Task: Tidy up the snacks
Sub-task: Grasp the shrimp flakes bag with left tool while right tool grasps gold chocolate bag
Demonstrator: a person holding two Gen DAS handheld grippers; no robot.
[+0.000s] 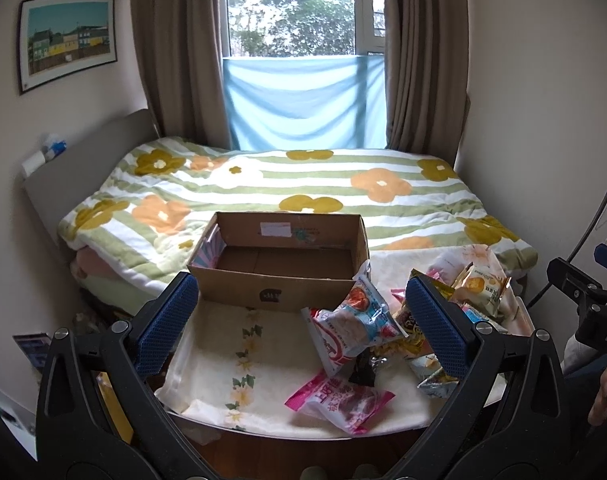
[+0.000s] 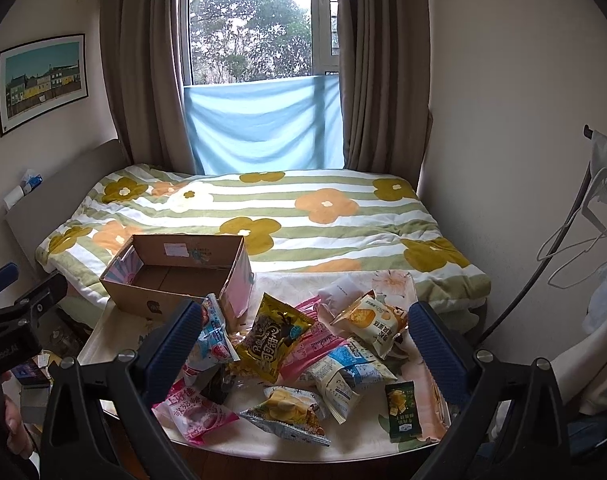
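Both tools hover above the near edge of the worktop (image 2: 103, 332), holding nothing. The left hand-held gripper (image 1: 303, 324) has its jaws spread wide, and so does the right hand-held gripper (image 2: 303, 344).

The cardboard box (image 1: 277, 264) sits just ahead of the left hand-held gripper, bare inside. The snack packets (image 2: 299, 356) lie in a loose heap straight ahead of and under the right hand-held gripper, spreading toward its right finger.

As for risks, the packets overlap, so a pinch on one may drag a neighbour or catch two at once. Crinkly film could slip from the pads if only a corner is taken. The pink packet (image 2: 195, 412) and the silver packet with yellow chips (image 2: 287, 410) lie near the front edge below the jaws, and a nudge could push them to the floor. The box is light and may slide toward the bed (image 2: 263, 216) if bumped.

Count: one box, one bed, two hand-held grippers, and about ten packets; some are buried, so I cannot tell exactly.
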